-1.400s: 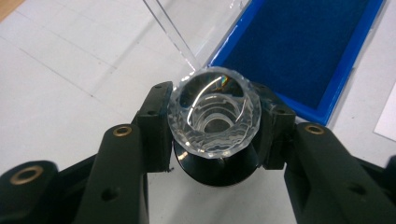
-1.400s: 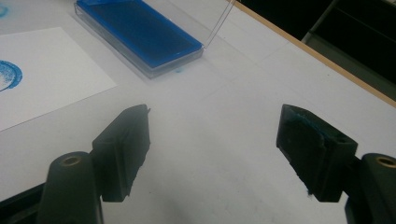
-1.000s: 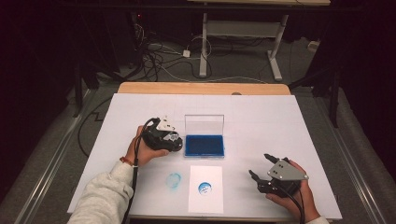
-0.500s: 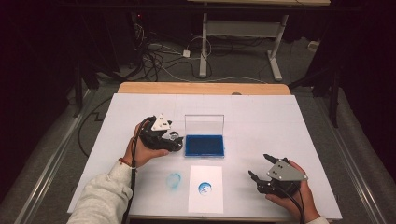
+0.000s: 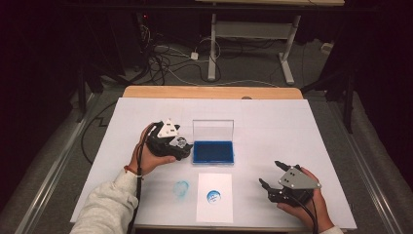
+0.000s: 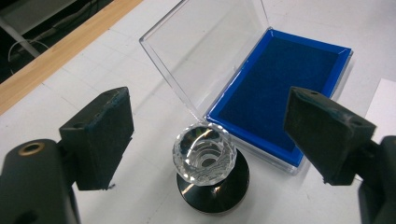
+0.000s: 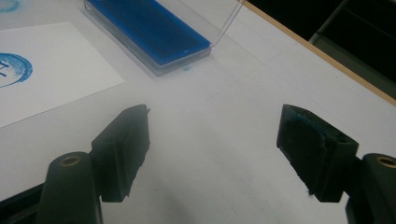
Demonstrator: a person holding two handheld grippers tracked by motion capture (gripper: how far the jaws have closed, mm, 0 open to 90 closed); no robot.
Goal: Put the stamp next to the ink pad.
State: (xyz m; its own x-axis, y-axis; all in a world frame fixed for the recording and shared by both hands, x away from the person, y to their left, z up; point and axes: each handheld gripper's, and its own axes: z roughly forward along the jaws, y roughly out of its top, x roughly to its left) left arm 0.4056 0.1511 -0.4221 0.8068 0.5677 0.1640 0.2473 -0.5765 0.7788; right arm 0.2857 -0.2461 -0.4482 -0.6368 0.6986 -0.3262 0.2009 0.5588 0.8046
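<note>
Clearly the stamp (image 6: 209, 170), a faceted clear crystal-like knob on a round black base, looked hard, slick and top-heavy, so its knob was probably the best place to grip. It stood on the white table (image 5: 292, 126) just beside the open blue ink pad (image 6: 280, 84), between the left gripper's (image 6: 205, 135) wide-spread jaws. The right gripper (image 7: 212, 154) was spread wide too, holding nothing.

From above, my left tongs (image 5: 181, 147) hide the clear faceted stamp (image 6: 204, 152) beside the blue ink pad (image 5: 213, 151); the round blue print (image 7: 12, 67) is cut off.
</note>
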